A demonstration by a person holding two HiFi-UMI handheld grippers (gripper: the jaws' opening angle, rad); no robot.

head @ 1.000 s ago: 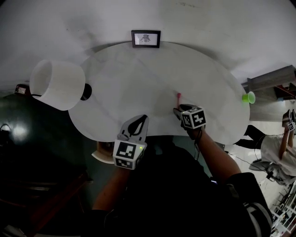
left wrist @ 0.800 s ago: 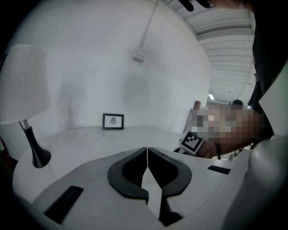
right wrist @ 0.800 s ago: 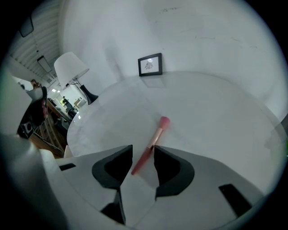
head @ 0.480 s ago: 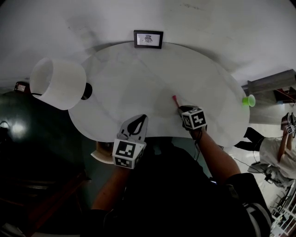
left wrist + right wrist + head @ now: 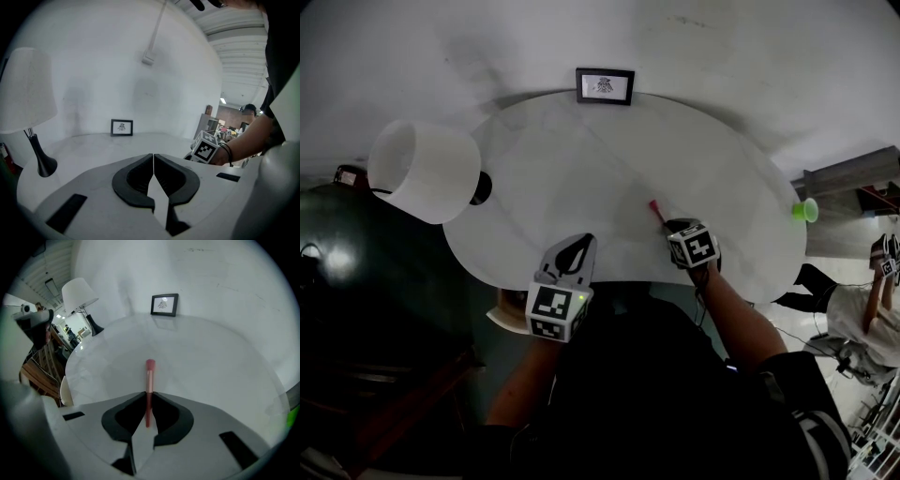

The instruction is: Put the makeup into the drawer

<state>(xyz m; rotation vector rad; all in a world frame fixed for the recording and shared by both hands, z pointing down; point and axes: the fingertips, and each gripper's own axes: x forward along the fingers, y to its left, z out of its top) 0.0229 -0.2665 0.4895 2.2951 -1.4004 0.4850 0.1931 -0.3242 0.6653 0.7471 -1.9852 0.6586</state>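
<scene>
The makeup is a slim pink stick with a red tip [image 5: 655, 208] on the white oval table [image 5: 581, 159], right of centre near the front edge. My right gripper [image 5: 666, 223] points steeply down at it. In the right gripper view the stick [image 5: 149, 376] runs straight out between the jaws of the right gripper [image 5: 149, 394], which are closing and pinch its near end. My left gripper [image 5: 584, 242] hovers over the table's front edge, left of the right one; in its own view the left gripper [image 5: 153, 155] is shut with nothing in it. No drawer is in view.
A white-shaded lamp [image 5: 427, 169] on a black base stands at the table's left end. A small framed picture [image 5: 605, 85] leans against the wall at the back. A green cup [image 5: 805, 210] sits at the far right edge. A person [image 5: 862, 309] is on the right.
The right jaws have closed onto the pink stick. The stick's red tip has swung from pointing straight away to leaning left. The left gripper has stayed put.
</scene>
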